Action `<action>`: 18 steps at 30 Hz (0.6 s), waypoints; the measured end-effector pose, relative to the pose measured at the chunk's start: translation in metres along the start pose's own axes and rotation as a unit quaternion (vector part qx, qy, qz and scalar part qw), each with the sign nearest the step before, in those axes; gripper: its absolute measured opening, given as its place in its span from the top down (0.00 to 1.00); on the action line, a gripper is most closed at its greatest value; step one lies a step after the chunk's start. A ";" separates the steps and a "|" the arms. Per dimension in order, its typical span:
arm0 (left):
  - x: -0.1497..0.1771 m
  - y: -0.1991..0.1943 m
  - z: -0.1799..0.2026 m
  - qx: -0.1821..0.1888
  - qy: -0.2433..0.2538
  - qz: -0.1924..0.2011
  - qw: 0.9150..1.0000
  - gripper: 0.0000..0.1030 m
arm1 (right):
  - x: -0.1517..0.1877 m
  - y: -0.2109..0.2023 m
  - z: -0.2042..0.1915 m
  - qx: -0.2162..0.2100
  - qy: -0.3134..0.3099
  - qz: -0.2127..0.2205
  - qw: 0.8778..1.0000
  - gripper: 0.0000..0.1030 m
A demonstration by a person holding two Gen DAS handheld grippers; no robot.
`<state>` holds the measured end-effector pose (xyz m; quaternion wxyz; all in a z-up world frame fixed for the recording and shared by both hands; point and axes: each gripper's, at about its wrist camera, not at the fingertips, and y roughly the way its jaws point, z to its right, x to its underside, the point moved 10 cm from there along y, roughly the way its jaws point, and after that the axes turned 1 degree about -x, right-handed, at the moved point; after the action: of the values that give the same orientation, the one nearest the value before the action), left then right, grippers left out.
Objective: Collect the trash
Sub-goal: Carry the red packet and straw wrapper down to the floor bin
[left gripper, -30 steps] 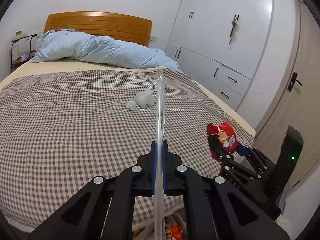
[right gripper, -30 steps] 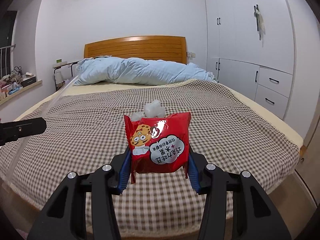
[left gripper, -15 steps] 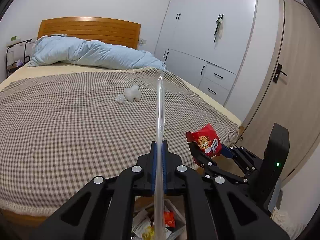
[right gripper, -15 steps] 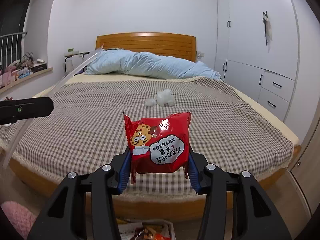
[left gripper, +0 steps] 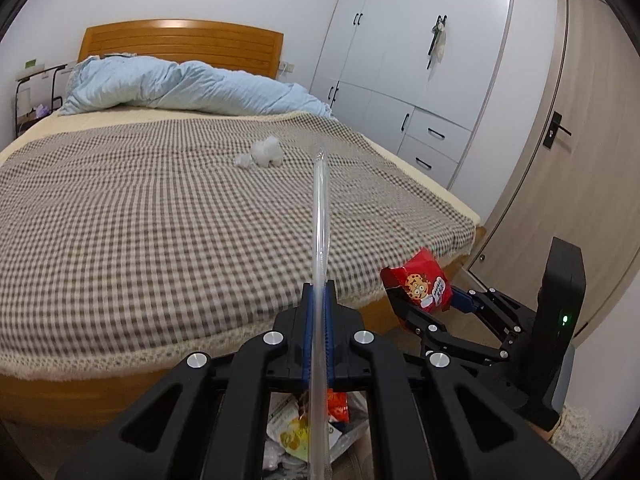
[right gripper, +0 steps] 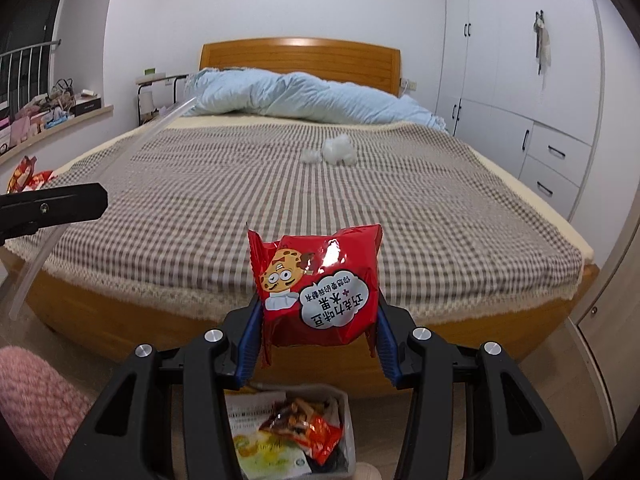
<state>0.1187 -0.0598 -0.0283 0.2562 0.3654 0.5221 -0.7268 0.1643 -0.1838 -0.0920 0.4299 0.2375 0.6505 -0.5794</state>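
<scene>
My left gripper [left gripper: 319, 292] is shut on a long clear plastic tube [left gripper: 320, 216] that points up and forward; the tube also shows in the right wrist view [right gripper: 120, 160]. My right gripper [right gripper: 318, 312] is shut on a red snack packet [right gripper: 320, 280], also seen in the left wrist view [left gripper: 418, 286]. Both grippers hang above a trash bin [right gripper: 348, 432] on the floor, holding wrappers [right gripper: 316, 428]; it shows in the left wrist view [left gripper: 352, 436] too. White crumpled tissues [left gripper: 262, 152] lie on the checked bed cover [left gripper: 160, 220].
The wooden bed frame [right gripper: 200, 320] stands just beyond the bin. A white wardrobe [left gripper: 420, 80] and a wooden door [left gripper: 580, 160] are on the right. A pink fuzzy thing [right gripper: 36, 400] lies at the lower left. A cluttered sill [right gripper: 52, 108] is at the left.
Both grippers have pulled back from the bed and dropped lower, still holding the tube and packet. The bed edge, floor and trash bin have come into view below them.
</scene>
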 end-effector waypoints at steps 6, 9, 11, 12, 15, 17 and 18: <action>0.027 0.006 0.000 0.000 -0.004 -0.017 1.000 0.98 | 0.026 0.002 0.002 -0.002 0.005 -0.023 1.000 0.54; 0.041 0.013 -0.001 0.001 -0.007 -0.030 1.000 0.98 | 0.040 0.004 0.003 -0.002 0.006 -0.036 0.999 0.54; 0.048 0.017 -0.001 0.002 -0.007 -0.037 0.999 0.98 | 0.050 0.006 0.003 -0.004 0.008 -0.048 0.999 0.54; 0.053 0.020 -0.001 0.001 -0.008 -0.041 0.999 0.98 | 0.054 0.008 0.004 -0.003 0.008 -0.052 0.999 0.54; 0.068 0.028 -0.001 -0.001 -0.008 -0.050 0.999 0.98 | 0.070 0.014 0.004 -0.001 0.005 -0.070 0.998 0.54; 0.076 0.034 -0.001 -0.005 -0.006 -0.054 0.999 0.98 | 0.079 0.018 0.005 0.001 0.004 -0.078 0.997 0.54; 0.079 0.036 -0.001 -0.006 -0.005 -0.055 0.998 0.98 | 0.084 0.021 0.006 0.002 0.004 -0.084 0.996 0.54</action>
<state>0.0986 -0.0698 -0.1122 0.2206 0.3306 0.5445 -0.7387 0.1395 -0.2008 -0.1731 0.3766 0.1851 0.6688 -0.6137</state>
